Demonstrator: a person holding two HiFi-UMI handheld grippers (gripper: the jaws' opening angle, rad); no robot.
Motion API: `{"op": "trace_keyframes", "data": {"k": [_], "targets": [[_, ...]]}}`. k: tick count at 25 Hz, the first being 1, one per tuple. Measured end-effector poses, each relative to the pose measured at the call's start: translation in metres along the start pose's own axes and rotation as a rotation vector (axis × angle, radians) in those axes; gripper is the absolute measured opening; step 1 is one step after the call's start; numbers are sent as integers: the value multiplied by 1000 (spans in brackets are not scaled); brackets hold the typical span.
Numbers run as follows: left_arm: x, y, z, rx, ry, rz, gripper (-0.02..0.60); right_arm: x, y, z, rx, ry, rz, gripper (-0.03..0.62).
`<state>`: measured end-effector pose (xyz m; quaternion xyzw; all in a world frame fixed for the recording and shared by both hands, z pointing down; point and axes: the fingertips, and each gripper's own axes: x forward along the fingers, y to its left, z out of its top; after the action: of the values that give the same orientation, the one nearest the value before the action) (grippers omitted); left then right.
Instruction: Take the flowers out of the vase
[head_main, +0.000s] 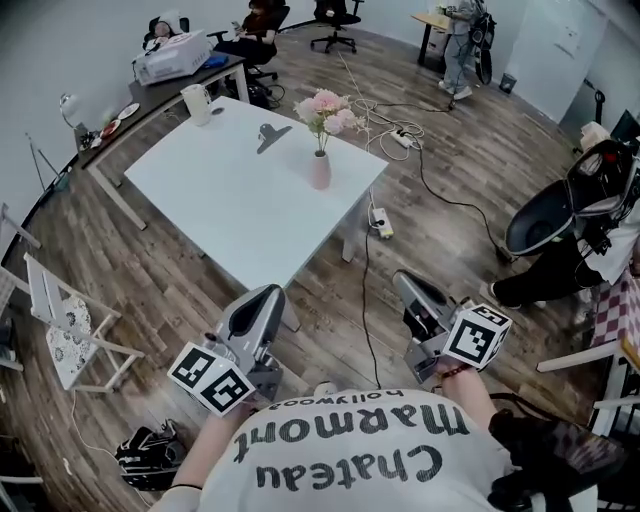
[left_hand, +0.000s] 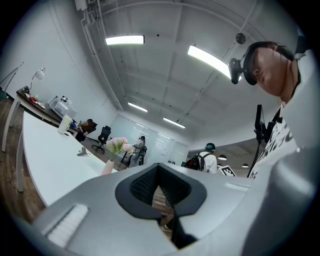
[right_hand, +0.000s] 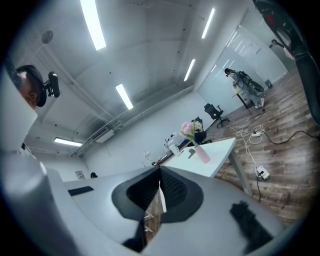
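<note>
Head view: my grey left gripper (head_main: 268, 293) and right gripper (head_main: 401, 279) are both clenched and empty, well short of the white square table (head_main: 220, 200). The pink flower bunch (head_main: 325, 108) stands in a slim pink vase (head_main: 320, 170) near its right edge. I'd open up, pinch the stems above the rim and lift straight. Mind the black floor cables (head_main: 364, 290) alongside.

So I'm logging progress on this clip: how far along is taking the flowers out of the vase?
Done: nothing yet. The pink flowers stand in the pink vase on the white table.
In hand: nothing. The left gripper and right gripper are both shut and empty, held close to the person, short of the table.
Left: everything, meaning reaching the vase, gripping the stems and lifting them out.
</note>
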<state>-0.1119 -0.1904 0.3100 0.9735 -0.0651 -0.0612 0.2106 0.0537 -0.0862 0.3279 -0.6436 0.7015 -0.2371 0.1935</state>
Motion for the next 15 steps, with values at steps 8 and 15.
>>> {"op": "trace_keyframes", "data": {"k": [8, 15], "targets": [[17, 38, 0, -76, -11, 21, 6, 37, -17, 1, -4, 21, -22, 15], [42, 60, 0, -107, -14, 23, 6, 71, -40, 10, -16, 53, -7, 15]]}}
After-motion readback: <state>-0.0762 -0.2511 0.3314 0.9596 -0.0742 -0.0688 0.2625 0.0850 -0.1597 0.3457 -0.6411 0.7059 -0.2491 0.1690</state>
